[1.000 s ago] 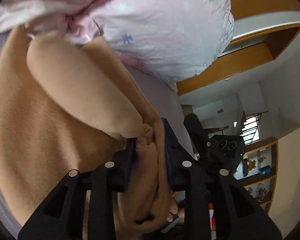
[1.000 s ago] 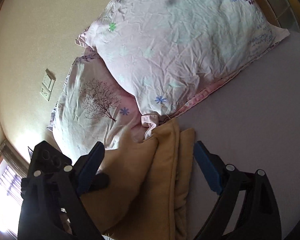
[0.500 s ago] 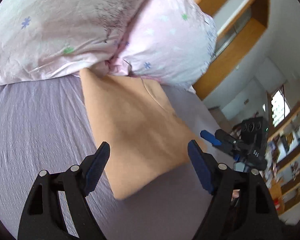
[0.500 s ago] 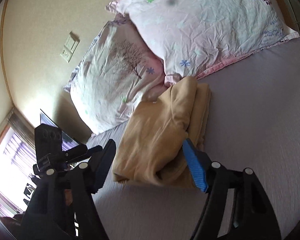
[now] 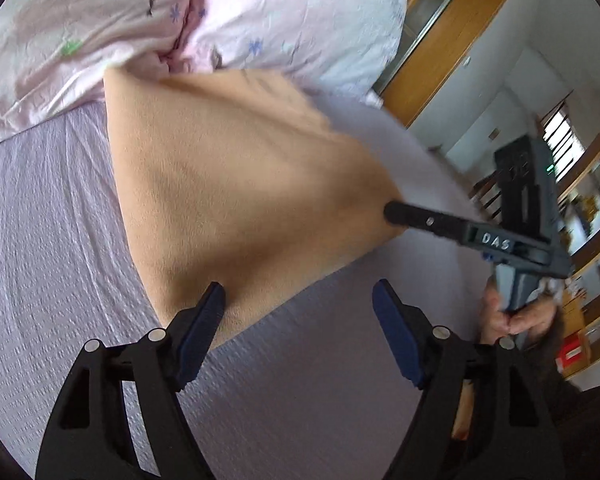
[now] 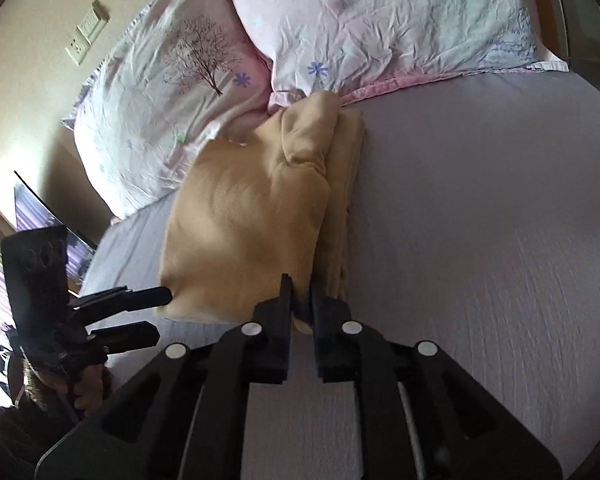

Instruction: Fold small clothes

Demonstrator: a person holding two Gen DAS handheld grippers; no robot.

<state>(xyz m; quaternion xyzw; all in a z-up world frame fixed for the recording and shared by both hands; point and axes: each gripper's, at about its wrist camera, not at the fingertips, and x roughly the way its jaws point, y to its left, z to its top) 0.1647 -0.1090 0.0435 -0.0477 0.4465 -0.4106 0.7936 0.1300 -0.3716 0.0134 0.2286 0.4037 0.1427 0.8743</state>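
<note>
A tan fleece garment [image 6: 244, 216] is laid, partly folded, on the lilac bed sheet [image 6: 480, 240], its far end touching the two pink printed pillows [image 6: 380, 12]. In the right wrist view an upper layer is seen lying over a narrower lower layer that shows along the right side.

Right tongs [image 6: 302, 300]: drawn narrow and clamped on the near right edge of the garment; cloth is visible between the pads. In the left wrist view the same tongs [image 5: 394, 212] are seen gripping the right corner, which is raised slightly off the sheet.

Left tongs [image 5: 298, 312]: spread wide and empty, held just over the near left corner of the garment [image 5: 240, 184]; the left pad overlaps the cloth edge, but contact cannot be confirmed.

Step in hand, as judged: the near edge is being taken up at both corners for the next fold.

Notes for doing it well:
- The left tongs should be lowered so that all layers at the corner are caught, not only the top one.
- Both corners should be lifted level and together, so that the edge is kept straight.
- The lower layer on the right should be kept aligned; it is likely to slip, fleece being soft and thick.

Writing: "DAS" is read in white letters on the body of the right tongs in the left wrist view. No other legible text is found; a wall socket plate [image 6: 87, 32] carries none.
</note>
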